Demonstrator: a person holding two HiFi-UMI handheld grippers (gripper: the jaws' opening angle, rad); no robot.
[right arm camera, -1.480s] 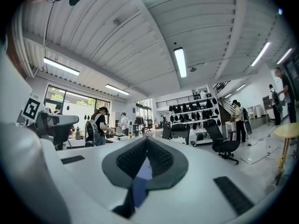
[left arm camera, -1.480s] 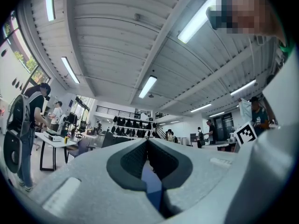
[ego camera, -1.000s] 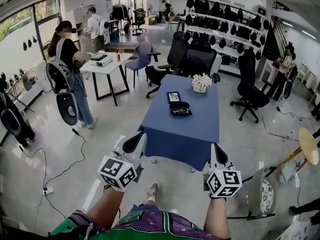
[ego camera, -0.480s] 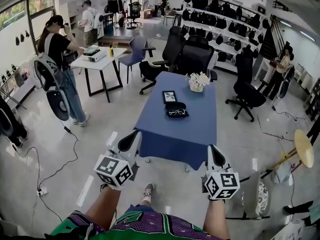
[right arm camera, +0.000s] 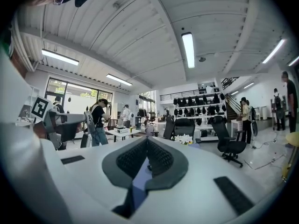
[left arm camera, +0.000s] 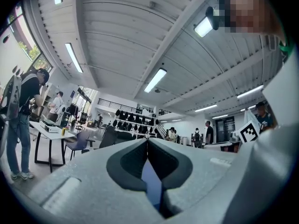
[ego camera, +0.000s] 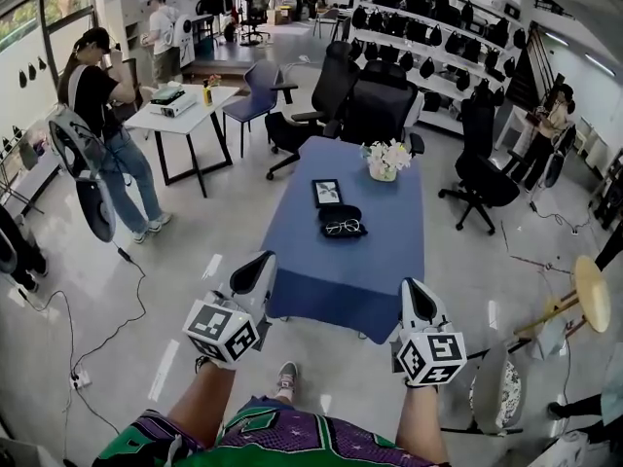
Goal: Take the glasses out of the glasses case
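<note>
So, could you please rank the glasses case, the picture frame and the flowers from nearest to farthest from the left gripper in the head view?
1. glasses case, mid-table, nearest the left gripper
2. picture frame, just behind it
3. flowers, table's far right

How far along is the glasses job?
Done: nothing yet, though the glasses case seems to lie open on the blue table, with the glasses showing inside. In hand: nothing; the left gripper and right gripper are both shut and empty, held short of the table's near edge. Left: reach the case, grip the glasses, lift them out.
</note>
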